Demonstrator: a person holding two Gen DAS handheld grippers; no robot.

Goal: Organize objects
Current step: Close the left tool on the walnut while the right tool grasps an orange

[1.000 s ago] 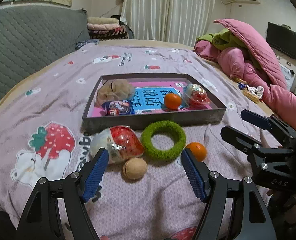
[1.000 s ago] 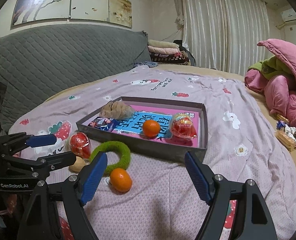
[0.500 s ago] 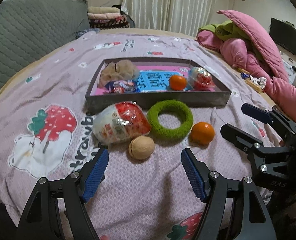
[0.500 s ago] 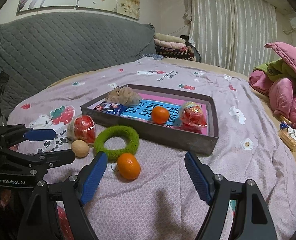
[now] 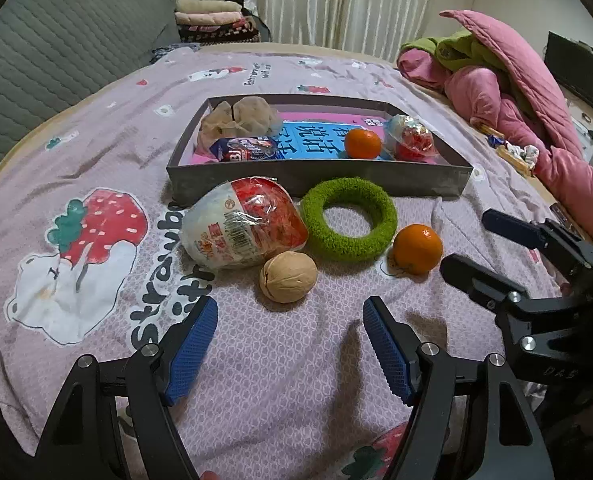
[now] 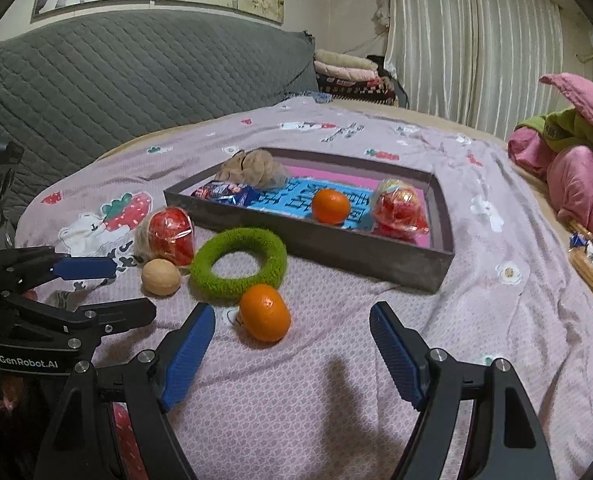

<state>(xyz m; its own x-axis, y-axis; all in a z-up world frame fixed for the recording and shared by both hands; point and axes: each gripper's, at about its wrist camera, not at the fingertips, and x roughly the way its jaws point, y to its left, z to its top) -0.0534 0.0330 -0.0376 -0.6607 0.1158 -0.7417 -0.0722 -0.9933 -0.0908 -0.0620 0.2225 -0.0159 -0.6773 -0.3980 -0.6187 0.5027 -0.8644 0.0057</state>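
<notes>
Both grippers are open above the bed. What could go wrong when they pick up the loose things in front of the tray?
The walnut and loose orange are round and lie on soft bedding, so a pad nudge may roll them away. The walnut touches the red wrapped snack; the left gripper may catch its crinkly wrapper. The right gripper works close beside it, so they may collide.

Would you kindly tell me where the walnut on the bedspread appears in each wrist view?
Left wrist view: the walnut lies centre, just beyond the open jaws, below the green ring.
Right wrist view: the walnut sits at left, left of the ring.
Shared landmark: the green ring beside it.
</notes>
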